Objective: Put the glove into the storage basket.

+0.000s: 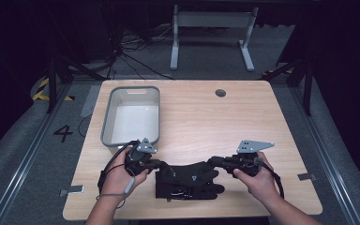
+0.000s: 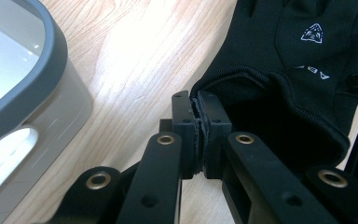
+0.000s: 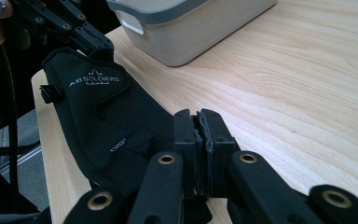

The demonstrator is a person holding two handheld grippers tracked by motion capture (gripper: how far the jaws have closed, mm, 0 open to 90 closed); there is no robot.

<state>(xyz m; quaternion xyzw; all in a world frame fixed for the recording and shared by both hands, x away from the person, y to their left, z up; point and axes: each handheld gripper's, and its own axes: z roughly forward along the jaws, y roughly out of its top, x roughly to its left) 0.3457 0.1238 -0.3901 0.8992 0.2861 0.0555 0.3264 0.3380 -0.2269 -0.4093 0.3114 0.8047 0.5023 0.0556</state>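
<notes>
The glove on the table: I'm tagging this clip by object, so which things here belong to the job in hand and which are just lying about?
In the job:
- black glove, lying on the table
- left gripper, shut on the glove's cuff edge
- right gripper, shut on the glove's other end

Lying about:
- grey bin, empty, beside the left gripper
- white stand on the floor behind the table

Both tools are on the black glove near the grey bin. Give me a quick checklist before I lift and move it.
1. Left tool shut on the black fabric glove at its cuff edge: ok.
2. Right tool shut on the glove's far end: jaws shut, fabric between pads hard to see: cannot tell.
3. Glove lying flat on the light wooden table: ok.
4. Grey-rimmed white plastic bin upright, with nothing inside: ok.
5. Tabletop between glove and bin bare: ok.
</notes>
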